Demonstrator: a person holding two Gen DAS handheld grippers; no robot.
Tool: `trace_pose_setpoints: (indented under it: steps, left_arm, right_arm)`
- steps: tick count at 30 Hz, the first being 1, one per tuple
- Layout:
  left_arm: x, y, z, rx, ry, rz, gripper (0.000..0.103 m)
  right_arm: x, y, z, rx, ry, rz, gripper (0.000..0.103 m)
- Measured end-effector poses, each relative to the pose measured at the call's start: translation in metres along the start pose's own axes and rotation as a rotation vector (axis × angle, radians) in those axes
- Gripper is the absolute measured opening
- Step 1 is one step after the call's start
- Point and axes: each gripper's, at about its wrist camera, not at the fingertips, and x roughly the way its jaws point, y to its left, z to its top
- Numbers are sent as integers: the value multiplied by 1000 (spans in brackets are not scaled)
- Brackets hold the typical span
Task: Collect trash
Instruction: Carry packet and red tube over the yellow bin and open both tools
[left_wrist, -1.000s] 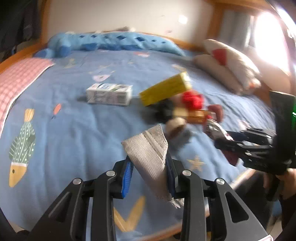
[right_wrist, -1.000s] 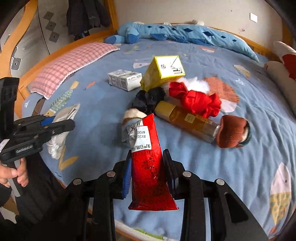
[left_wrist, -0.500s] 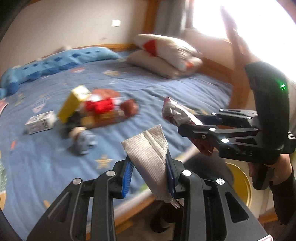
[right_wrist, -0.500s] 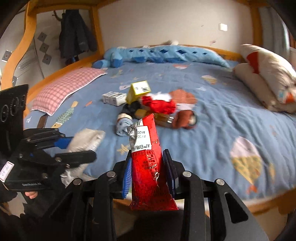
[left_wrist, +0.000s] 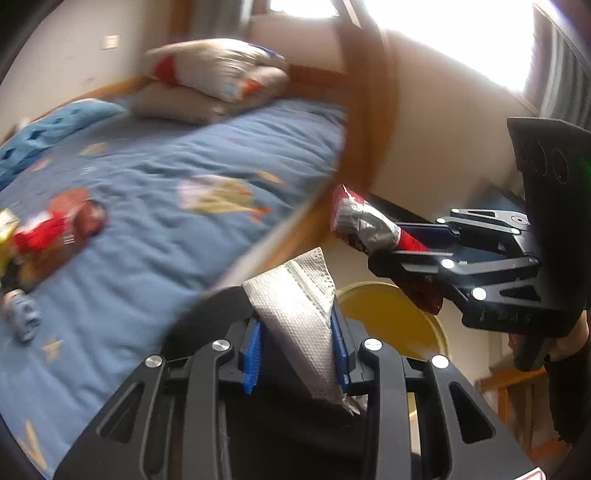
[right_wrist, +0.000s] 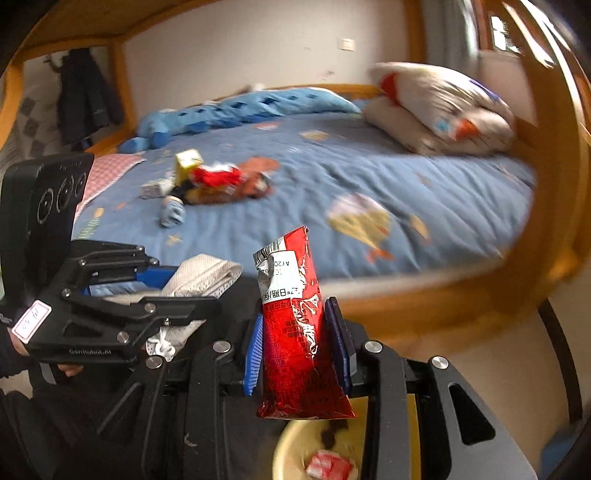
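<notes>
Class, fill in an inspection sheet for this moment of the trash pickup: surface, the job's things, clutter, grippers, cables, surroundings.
Surface: blue patterned bedspread, wrinkled.
Job's things: red wrapper and white wrapper, both lifted off the bed; yellow bin below the red wrapper, already holding scraps.
Clutter: pile on the bed, yellow box, red cloth, brown sock, bottle; rolled sock beside it.
Grippers: right gripper shut on the red wrapper; left gripper shut on the white wrapper.
Cables: nothing seen.
Surroundings: wooden bed frame, pillows, hanging coat.
</notes>
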Motion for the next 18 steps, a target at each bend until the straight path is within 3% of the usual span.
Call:
trace_pose_setpoints:
  steps: [8,15,16,17,18]
  left_arm:
    - [61,-67,-5,86,133,-146,32]
    - [102,-103,-14,153,221,-192,36]
    - [108,-104,-15,155,237,-190,45]
    - [112,-104,-16,155,240,-172,69]
    - [113,-103,-16,160,240,-156,79]
  right_arm:
    - [-19,-54,-67,160,76,-88,32]
    - [-24,-76,-104,202,129,-146,35]
    - [-25,-79,-107,206,132,-163,42]
    - [-25,-82,-110,209,134,-190,53]
    - [-26,-87,-113,215,135,-229,56]
